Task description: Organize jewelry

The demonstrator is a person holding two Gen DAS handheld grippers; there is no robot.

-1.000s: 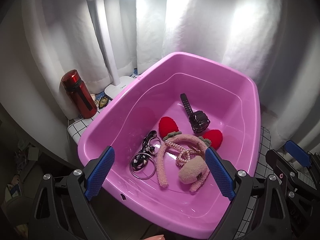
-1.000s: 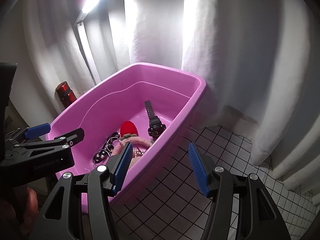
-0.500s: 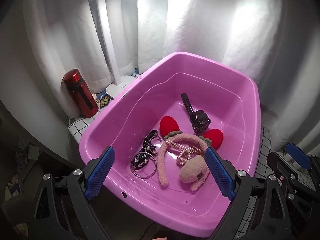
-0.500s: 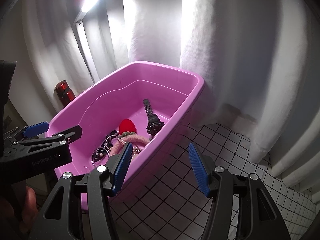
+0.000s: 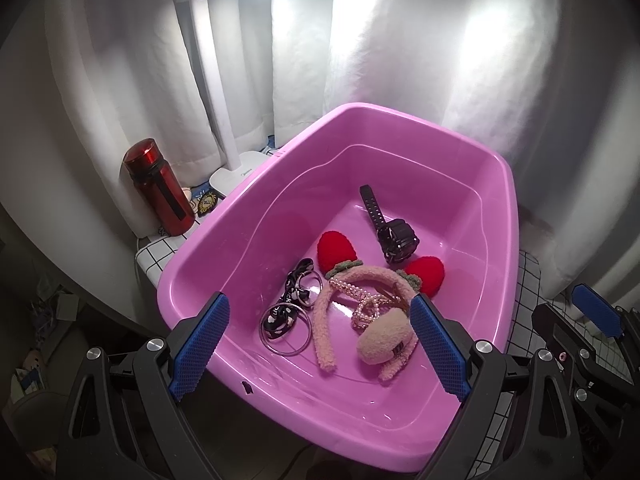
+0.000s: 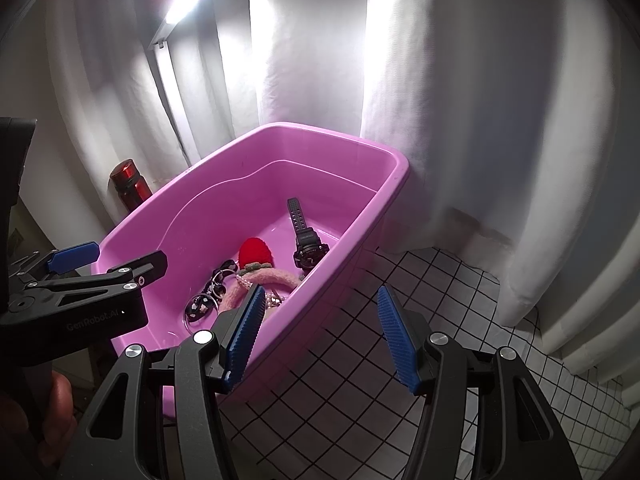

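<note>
A pink plastic tub (image 5: 496, 168) (image 6: 396, 168) holds a black wristwatch (image 5: 394, 236) (image 6: 306, 246), a fuzzy pink headband (image 5: 320, 328) with red strawberry ears (image 5: 336, 248) (image 6: 256, 254), a pearl necklace (image 5: 356, 296), silver bangles (image 5: 286, 336) and a black patterned band (image 5: 282, 314). My left gripper (image 5: 320, 344) is open and empty, hovering above the tub's near rim. My right gripper (image 6: 320, 328) is open and empty, above the tub's right wall and the tiled table. The left gripper also shows in the right wrist view (image 6: 108, 258).
A red bottle (image 5: 158, 186) (image 6: 130, 184) and a white lamp base (image 5: 236, 174) stand left of the tub. White curtains hang behind. A black-gridded white tablecloth (image 6: 360, 380) covers the table right of the tub.
Both grippers have drifted slightly back from the tub; the tub looks a little farther in both views. Nothing was picked up.
</note>
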